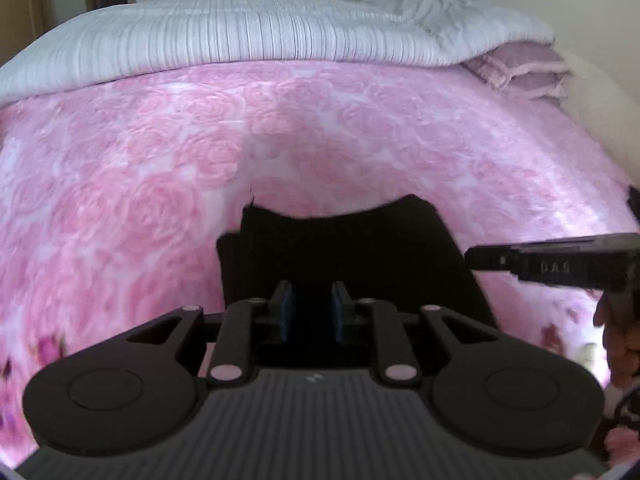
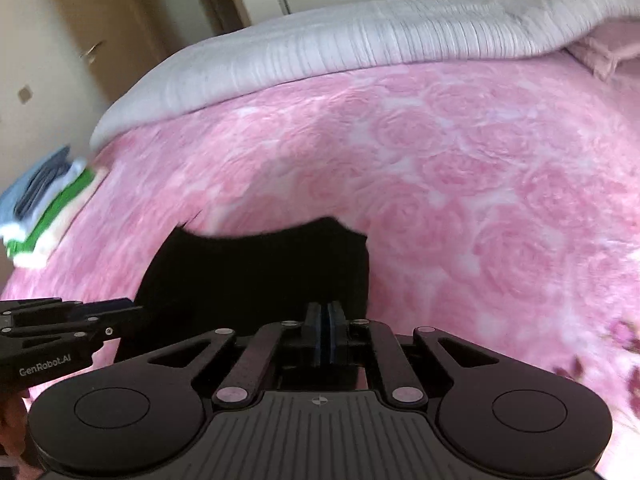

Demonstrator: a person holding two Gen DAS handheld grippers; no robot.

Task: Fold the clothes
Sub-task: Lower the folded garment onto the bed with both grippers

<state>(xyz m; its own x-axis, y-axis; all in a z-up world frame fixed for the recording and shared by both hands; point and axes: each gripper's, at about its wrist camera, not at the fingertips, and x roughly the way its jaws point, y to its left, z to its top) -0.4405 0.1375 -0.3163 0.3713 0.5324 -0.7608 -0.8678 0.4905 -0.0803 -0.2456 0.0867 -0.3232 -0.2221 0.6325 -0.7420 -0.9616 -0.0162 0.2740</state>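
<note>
Cloth: a black cloth (image 1: 352,248) lies on the pink bed (image 1: 160,168), just in front of both tools. Its far edge sags in the middle and lifts at the two corners.
Left tool: the left tool (image 1: 313,312) has a gap between its blue pads, and the black cloth shows through the gap. Nothing looks pinched.
Right tool: the right tool (image 2: 326,334) has its pads pressed almost together. They seem to pinch the near edge of the cloth, but black on black makes it hard to be sure.
Stage: I cannot tell how many folds the cloth has. It looks small and thick, so it may be partly folded, or nearly done.
Doing it well: keep the pinched edge tight and level. Line up the corners before you let go. Move slowly so the soft cloth does not slide or bunch up.
Around: a white quilt (image 1: 248,36) is piled at the far side of the bed, with a pink pillow (image 1: 524,72) at its right end. A stack of folded clothes (image 2: 48,208) sits at the left edge of the bed. Cupboards and a door stand behind.
In the way: the two tools are close together, so they could bump. The bed near the cloth is bare.
</note>
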